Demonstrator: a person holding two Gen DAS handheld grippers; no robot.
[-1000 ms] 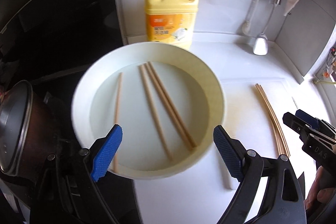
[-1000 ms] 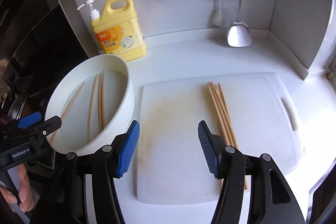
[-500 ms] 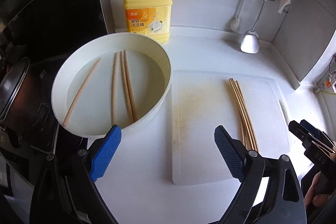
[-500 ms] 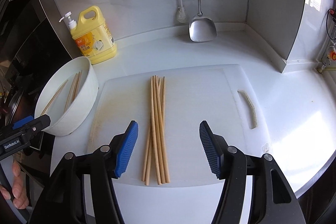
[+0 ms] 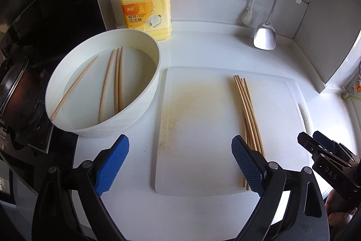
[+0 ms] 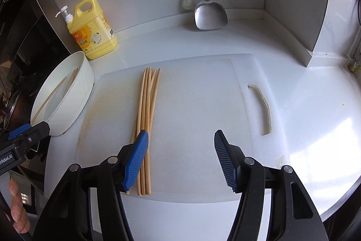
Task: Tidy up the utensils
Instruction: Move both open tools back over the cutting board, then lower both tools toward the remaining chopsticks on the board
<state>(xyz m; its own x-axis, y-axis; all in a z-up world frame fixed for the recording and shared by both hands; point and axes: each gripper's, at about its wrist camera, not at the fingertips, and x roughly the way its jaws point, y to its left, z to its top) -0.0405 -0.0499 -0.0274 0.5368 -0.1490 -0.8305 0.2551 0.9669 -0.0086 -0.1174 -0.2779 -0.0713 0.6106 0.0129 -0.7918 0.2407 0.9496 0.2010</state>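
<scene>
While several chopsticks (image 6: 147, 119) are gathered on the cutting board (image 6: 198, 105), four remain in the basin (image 5: 144, 103); both claws, left claw (image 5: 180, 162) and right claw (image 6: 180, 159), are held wide and empty.

The left gripper (image 5: 180, 164), black-armed with blue ribbed pads, fills the lower frame, jaws spread, nothing between. The matching right gripper (image 6: 180, 157) likewise gapes empty, lower centre.

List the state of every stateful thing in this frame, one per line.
left gripper: open, empty
right gripper: open, empty
chopsticks on the cutting board: bundled, lying flat
chopsticks in the basin: four, loose, leaning on the wall
basin: upright
detergent bottle: upright
spatula: hanging
</scene>
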